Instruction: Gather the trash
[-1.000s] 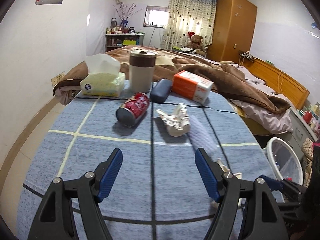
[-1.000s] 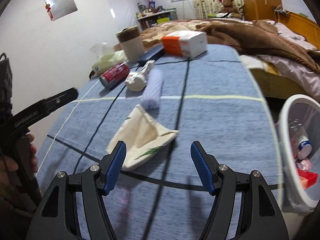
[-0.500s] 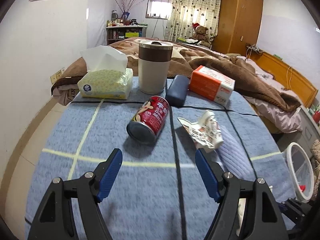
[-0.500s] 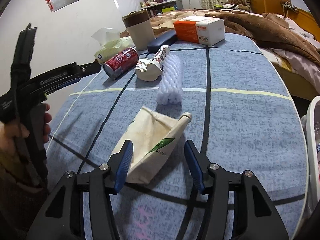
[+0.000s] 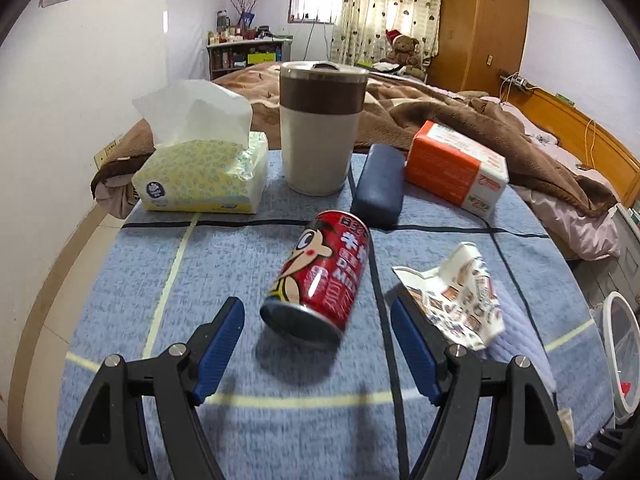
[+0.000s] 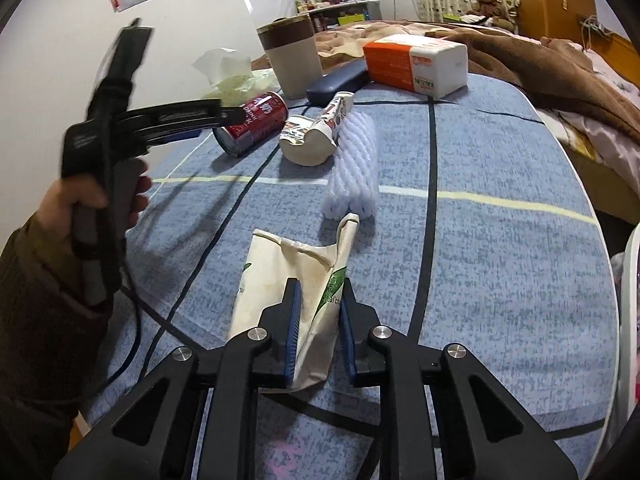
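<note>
A red drink can (image 5: 316,280) lies on its side on the blue tablecloth (image 5: 224,264). My left gripper (image 5: 316,312) is open, and the can's near end sits just ahead of its blue fingertips, untouched. Right of the can lies a crumpled printed paper cup (image 5: 452,300). My right gripper (image 6: 320,312) is closing its jaws on a cream paper bag (image 6: 280,272), whose near end is bunched up between the pads. Beyond the bag lie a white foam net sleeve (image 6: 354,168), the paper cup (image 6: 316,136) and the can (image 6: 252,124), with the left gripper (image 6: 224,114) hovering over the can.
At the table's far end stand a tissue pack (image 5: 204,176), a lidded tumbler (image 5: 320,128), a dark blue case (image 5: 378,192) and an orange-and-white box (image 5: 456,172). A white bin (image 5: 620,352) sits beside the table's right edge. A bed with a brown blanket lies behind.
The left gripper moved forward over the table up to the red can, still open. The right jaws narrowed from wide apart onto the paper bag and bunched it up.
</note>
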Motion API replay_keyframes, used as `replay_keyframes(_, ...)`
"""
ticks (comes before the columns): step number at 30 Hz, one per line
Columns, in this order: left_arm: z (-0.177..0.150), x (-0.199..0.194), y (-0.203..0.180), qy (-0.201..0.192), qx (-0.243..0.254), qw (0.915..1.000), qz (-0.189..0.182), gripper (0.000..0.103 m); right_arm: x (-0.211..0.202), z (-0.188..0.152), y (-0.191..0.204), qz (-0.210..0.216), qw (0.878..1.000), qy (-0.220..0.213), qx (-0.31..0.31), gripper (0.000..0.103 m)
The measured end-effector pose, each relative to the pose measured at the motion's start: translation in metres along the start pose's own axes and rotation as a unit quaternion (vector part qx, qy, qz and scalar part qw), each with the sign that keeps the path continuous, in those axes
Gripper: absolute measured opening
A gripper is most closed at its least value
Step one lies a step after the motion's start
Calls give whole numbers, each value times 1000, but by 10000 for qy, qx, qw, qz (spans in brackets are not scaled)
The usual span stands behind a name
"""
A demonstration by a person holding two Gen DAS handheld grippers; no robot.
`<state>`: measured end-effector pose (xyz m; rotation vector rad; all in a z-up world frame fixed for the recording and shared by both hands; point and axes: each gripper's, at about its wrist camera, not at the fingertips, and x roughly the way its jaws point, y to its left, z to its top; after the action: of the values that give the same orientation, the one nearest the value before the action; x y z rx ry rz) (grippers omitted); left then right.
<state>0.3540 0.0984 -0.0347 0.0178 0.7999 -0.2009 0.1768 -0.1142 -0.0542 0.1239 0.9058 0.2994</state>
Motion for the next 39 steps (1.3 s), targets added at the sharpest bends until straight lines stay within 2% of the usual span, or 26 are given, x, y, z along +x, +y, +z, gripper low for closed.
replay_keyframes(3,5,12,-2,61,111,9999,39,77,1,1,-3,21,10000,7,5,18)
replay_keyframes(10,14,39,6,349,-90,9992,-165,78,-5,5,-13,-43,10000,-64,42,16)
replay_keyframes(17,17,50,-3,363,-7,9993,-119,77,-5,8,-28,-110,9998,-91,159,16)
replay_keyframes(20,18,52,-5,390,-5,9992,-56,65,-4,10,-33,-145,9996,-110,193,16)
replay_keyframes(21,18,53,-5,411,0,9991,-58,65,-4,11,-33,-157,9996,-131,195,16)
replay_keyframes(30,14,47,-10,402,8,9992,-18,60,-7,14,-42,-212,9991,-235,266,16)
replay_keyframes(39,-9,8,-28,243,17,9996,-109,57,-17,13,-48,-280,9983,-356,354,16)
